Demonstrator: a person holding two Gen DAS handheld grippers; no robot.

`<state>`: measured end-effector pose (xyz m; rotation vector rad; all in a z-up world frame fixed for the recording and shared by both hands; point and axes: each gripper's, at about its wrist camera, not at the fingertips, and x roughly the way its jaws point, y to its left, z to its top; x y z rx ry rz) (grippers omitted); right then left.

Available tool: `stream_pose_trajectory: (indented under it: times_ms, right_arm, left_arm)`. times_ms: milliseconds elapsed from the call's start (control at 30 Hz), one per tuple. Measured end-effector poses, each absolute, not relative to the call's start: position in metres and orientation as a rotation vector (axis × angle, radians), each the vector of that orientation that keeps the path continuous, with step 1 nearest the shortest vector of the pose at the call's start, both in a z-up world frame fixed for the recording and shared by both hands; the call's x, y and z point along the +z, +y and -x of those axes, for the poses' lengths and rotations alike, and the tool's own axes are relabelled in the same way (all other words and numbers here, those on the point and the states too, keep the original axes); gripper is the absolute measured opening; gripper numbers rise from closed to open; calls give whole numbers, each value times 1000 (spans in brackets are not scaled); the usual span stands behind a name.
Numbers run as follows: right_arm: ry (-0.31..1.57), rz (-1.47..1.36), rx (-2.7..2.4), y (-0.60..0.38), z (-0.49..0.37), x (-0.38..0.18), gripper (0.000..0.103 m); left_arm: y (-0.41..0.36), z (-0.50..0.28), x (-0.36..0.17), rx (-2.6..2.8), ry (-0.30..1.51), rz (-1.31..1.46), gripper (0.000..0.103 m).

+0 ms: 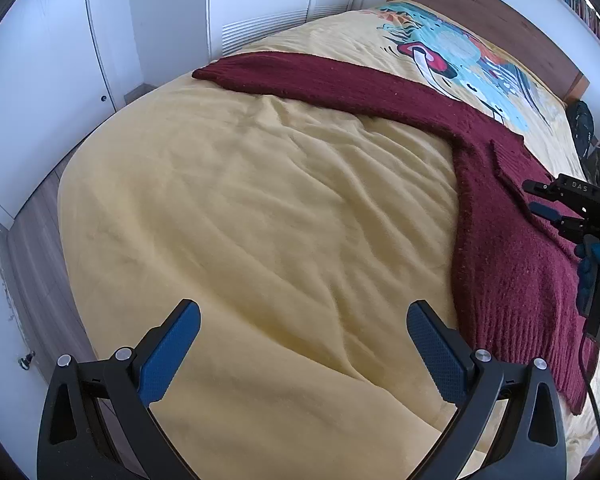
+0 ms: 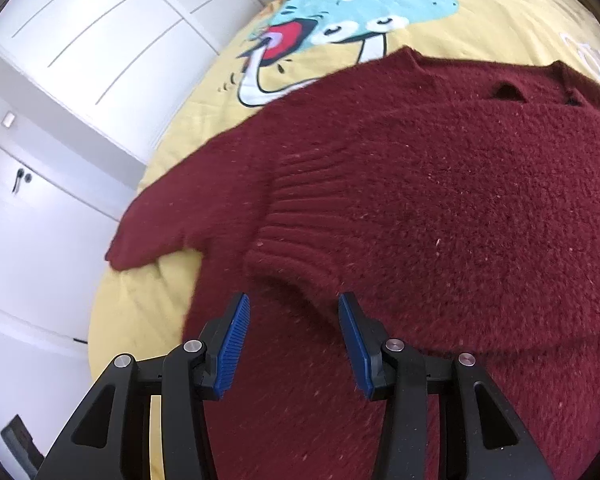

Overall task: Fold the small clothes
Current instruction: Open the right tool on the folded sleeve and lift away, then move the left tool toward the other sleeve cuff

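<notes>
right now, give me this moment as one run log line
stage: folding sweater on bed | left gripper: open, empty, over bedspread | right gripper: open, empty, at folded cuff | other sleeve: spread out

Both the left gripper (image 1: 303,344) and the right gripper (image 2: 294,344) were black frames with silver screws, their fingers faced with blue ribbed pads (image 2: 233,350). White lettering marked the right gripper's housing, and a black cable (image 1: 591,384) trailed below it.
</notes>
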<state>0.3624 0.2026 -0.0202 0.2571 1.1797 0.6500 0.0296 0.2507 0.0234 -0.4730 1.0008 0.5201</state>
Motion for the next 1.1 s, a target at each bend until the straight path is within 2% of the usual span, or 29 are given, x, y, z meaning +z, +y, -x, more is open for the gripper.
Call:
stream_pose_trajectory:
  times_ms: [1100]
  right_arm:
    - [980, -178, 458, 47, -193, 45, 49]
  left_arm:
    - [163, -22, 69, 394, 932, 317, 102]
